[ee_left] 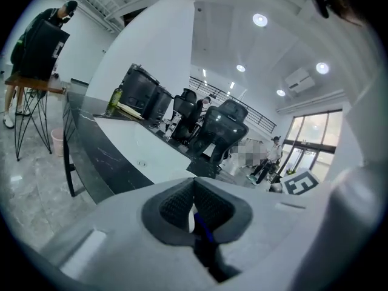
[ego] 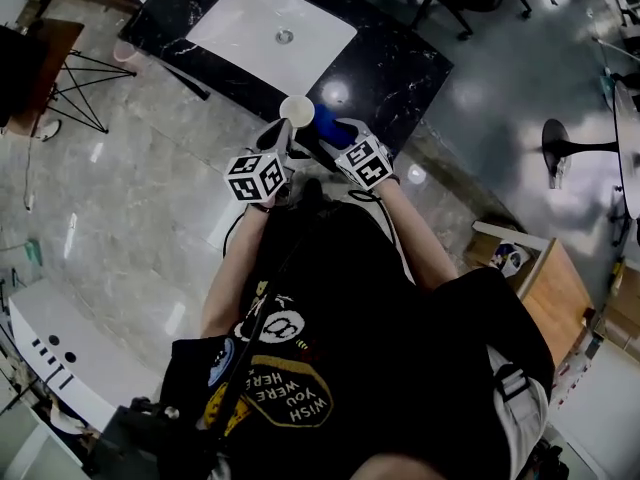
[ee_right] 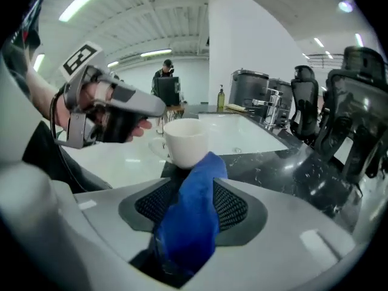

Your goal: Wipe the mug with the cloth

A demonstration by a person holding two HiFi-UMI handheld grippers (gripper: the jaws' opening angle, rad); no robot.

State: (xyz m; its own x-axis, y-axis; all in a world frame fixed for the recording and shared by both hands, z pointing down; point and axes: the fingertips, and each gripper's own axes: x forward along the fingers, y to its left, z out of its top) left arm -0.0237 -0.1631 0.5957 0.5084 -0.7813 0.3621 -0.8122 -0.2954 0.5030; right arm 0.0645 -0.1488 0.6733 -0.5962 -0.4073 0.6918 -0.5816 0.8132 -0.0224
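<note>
In the head view I hold a white mug (ego: 297,110) above the near edge of the black marble counter (ego: 400,68). My left gripper (ego: 283,136) reaches to it from the left and looks shut on its handle. In the left gripper view the left gripper (ee_left: 194,193) shows nearly joined pads with a white sliver between them. My right gripper (ee_right: 193,183) is shut on a blue cloth (ee_right: 191,223), which stands up between the pads. The cloth's tip touches the mug (ee_right: 185,139) on its near side. The left gripper (ee_right: 156,109) appears beside the mug's handle. In the head view the cloth (ego: 328,126) lies right of the mug.
A white sink basin (ego: 270,33) is set in the counter. Coffee machines (ee_right: 248,86) stand at the counter's far end and office chairs (ee_right: 357,102) to the right. A wooden crate (ego: 555,293) sits right of me and a white cabinet (ego: 50,358) at lower left. A person (ee_right: 165,71) stands far behind.
</note>
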